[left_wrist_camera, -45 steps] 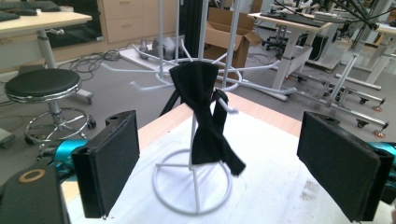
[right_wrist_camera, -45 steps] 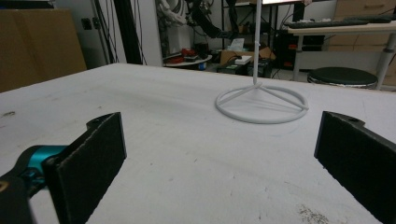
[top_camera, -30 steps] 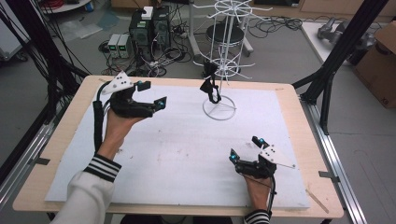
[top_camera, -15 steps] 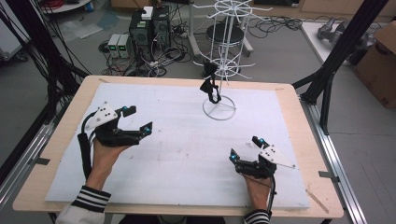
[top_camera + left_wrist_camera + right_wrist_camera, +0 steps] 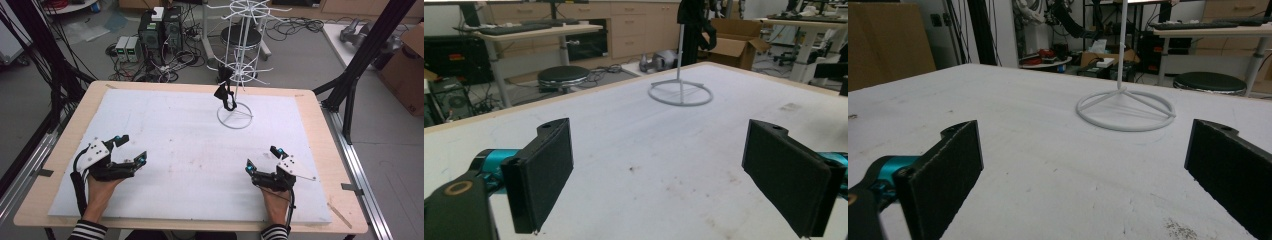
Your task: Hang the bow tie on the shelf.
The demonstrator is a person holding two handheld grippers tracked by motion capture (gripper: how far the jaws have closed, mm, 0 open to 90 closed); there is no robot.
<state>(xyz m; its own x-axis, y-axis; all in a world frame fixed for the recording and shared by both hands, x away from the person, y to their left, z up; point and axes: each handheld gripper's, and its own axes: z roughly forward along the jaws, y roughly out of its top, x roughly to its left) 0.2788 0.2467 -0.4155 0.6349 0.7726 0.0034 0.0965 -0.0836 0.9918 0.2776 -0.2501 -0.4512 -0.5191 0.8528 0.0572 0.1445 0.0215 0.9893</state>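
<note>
A white wire display rack stands on its ring base at the back middle of the white mat. A black item hangs from a low hook on it. My left gripper rests near the front left of the mat, open, with nothing between its jaws. My right gripper rests near the front right, also open with nothing in it. In the left gripper view, the gripper faces the rack's base and the black item farther off. In the right gripper view, the gripper faces the ring base.
The mat lies on a wooden table framed by black posts. On the floor behind it stand a stool, computer boxes with cables, and a cardboard box at the right.
My left gripper has come back from the far left of the mat to the front left, near the person. The right gripper has stayed put.
</note>
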